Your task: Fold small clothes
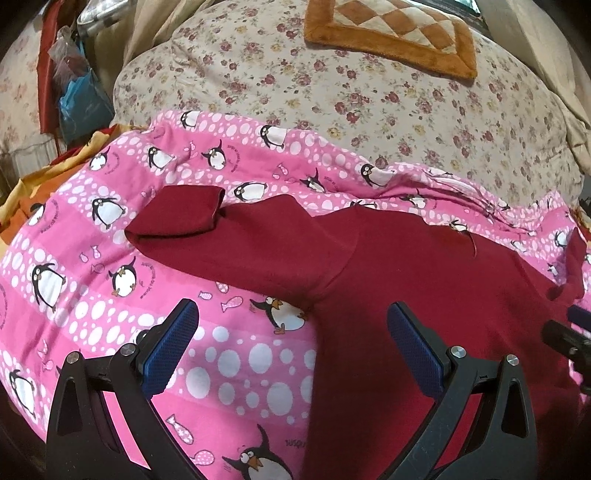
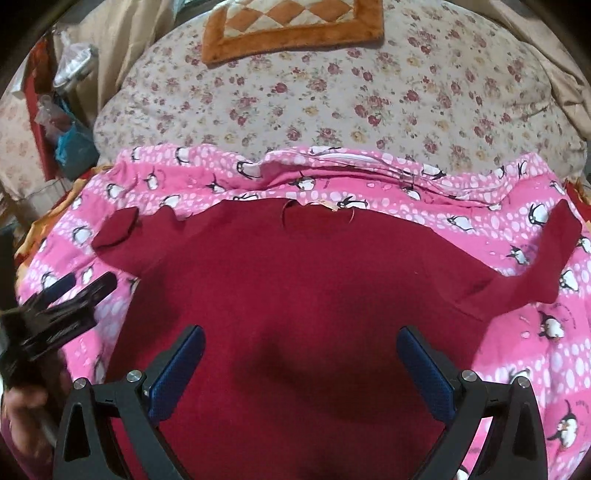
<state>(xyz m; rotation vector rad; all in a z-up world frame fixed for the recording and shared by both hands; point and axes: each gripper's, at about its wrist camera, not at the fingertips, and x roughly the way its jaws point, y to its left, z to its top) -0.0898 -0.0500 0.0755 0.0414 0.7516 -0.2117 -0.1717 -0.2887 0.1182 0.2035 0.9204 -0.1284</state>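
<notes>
1. The left gripper (image 1: 291, 332) has its jaws spread wide and holds nothing. It hovers over the left edge of the garment, at the armpit seam.
2. The right gripper (image 2: 301, 358) is likewise spread and empty, poised over the middle of the garment body. The left gripper also appears in the right wrist view at 9 o'clock, blurred, with part of a hand (image 2: 22, 413) below it.
3. The dark red shirt (image 2: 295, 280) lies flat, spread on the pink penguin blanket (image 1: 92, 295). Its neckline sits at 12 o'clock in the right wrist view.
4. The left sleeve (image 1: 229, 240) extends toward 10 o'clock, its cuff turned back on itself. The right sleeve (image 2: 535, 258) extends toward 2 o'clock.
5. Beyond the blanket lie a floral quilt (image 2: 332, 96) and an orange checked mat (image 2: 295, 26) at 12 o'clock.
6. Handling judgement: the fabric appears light, soft and limp. It will drape and likely drag the blanket if pinched deep. Pinch the top layer only, at the sleeve cuff or shoulder seam.
</notes>
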